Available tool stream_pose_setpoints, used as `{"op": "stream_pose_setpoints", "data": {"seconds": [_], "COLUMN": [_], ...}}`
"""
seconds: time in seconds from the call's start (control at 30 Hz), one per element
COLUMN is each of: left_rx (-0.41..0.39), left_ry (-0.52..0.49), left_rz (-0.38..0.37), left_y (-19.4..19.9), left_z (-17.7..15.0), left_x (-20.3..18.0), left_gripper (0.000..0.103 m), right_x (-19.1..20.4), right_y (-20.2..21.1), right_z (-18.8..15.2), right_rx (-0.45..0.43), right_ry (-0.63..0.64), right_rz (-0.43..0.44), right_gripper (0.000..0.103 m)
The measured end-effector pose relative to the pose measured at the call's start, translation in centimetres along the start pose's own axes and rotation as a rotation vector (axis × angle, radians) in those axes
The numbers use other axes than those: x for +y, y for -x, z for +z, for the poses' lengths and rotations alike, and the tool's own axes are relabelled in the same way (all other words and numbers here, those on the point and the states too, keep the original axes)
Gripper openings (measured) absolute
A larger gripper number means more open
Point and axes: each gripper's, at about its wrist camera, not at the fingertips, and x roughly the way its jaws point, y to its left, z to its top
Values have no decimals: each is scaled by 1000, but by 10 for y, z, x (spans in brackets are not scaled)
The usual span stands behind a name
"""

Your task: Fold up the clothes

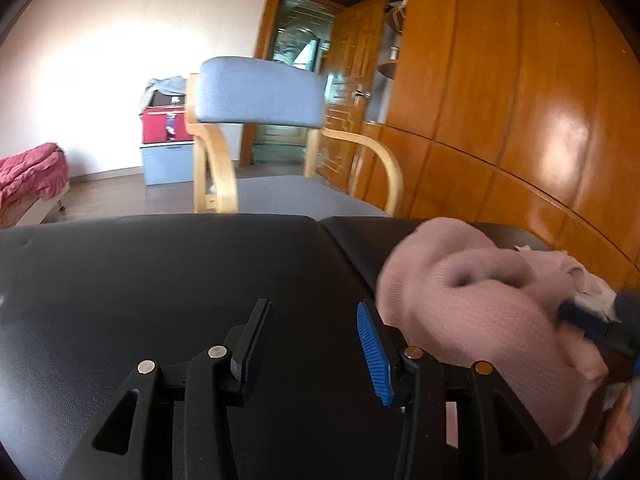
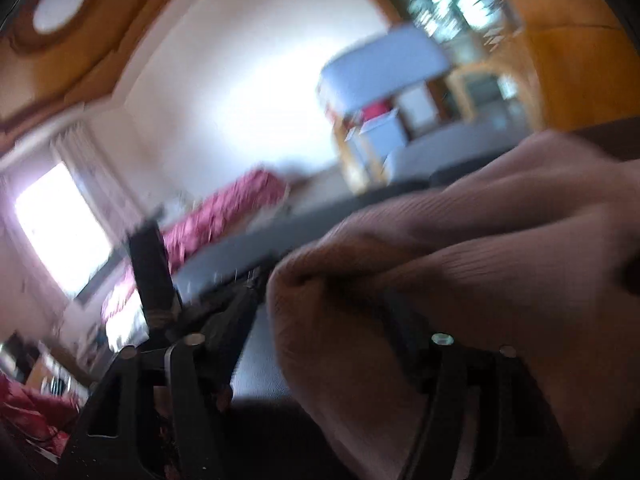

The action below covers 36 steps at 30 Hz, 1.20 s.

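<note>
A pink knit garment [image 1: 460, 300] lies bunched on the right part of the black table [image 1: 160, 280]. My left gripper [image 1: 316, 340] is open just left of the garment and holds nothing; its blue pad [image 1: 374, 356] nearly touches the cloth. In the blurred, tilted right wrist view, the pink garment [image 2: 460, 260] hangs over the right finger and hides it. The left finger [image 2: 152, 268] stands far apart and bare, so the right gripper [image 2: 272, 268] looks open. From the left wrist view, the right gripper's blue pad [image 1: 580, 316] presses into the garment's right side.
A wooden armchair with blue cushions [image 1: 260, 92] stands right behind the table. Wooden wardrobes [image 1: 520, 100] run along the right. A bed with a red cover [image 1: 28, 176] and stacked boxes [image 1: 166, 136] sit at the far left wall.
</note>
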Motion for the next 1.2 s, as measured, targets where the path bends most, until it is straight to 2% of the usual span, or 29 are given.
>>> {"op": "stream_pose_setpoints", "data": {"seconds": [0.03,0.1,0.17,0.27,0.33,0.4,0.47,0.53,0.57,0.63,0.7,0.83,0.97,1.1,1.2], "left_rx": [2,-5,18,51,48,41,31,20,14,4,32,85,69,55,39], "left_ry": [-1,4,-17,-48,-59,-71,-82,-94,-103,-137,-119,-84,-55,-41,-53], "left_rz": [-25,-92,-95,-100,-105,-128,-164,-199,-210,-173,-163,-143,-133,-145,-225], "left_y": [3,13,12,10,8,11,18,25,28,30,31,33,47,60,71], "left_z": [1,3,3,3,1,-1,-1,-2,-2,-3,-7,-13,-6,0,6], "left_x": [-4,-16,-32,-55,-64,-69,-71,-73,-73,-70,-57,-31,-14,-3,-15], "left_gripper": [44,44,48,48,48,48,48,48,48,48,48,48,48,48,49], "right_x": [-8,-25,-50,-77,-79,-79,-79,-79,-77,-67,-48,-4,18,25,21], "right_y": [20,53,64,55,44,33,21,10,8,12,19,5,-21,-9,27], "right_z": [0,2,-4,-13,-18,-23,-29,-34,-35,-34,-32,-38,-42,-37,-29], "right_rx": [-58,-155,-152,-76,-44,-16,12,40,46,37,29,85,169,245,209], "right_ry": [-17,-52,-112,-173,-180,-183,-185,-187,-177,-134,-90,10,33,78,120], "right_rz": [-50,-172,-285,-318,-306,-289,-272,-256,-243,-197,-138,-39,75,83,58], "right_gripper": [91,94,94,94,94,86,50,34,32,21,19,19,19,23,27]}}
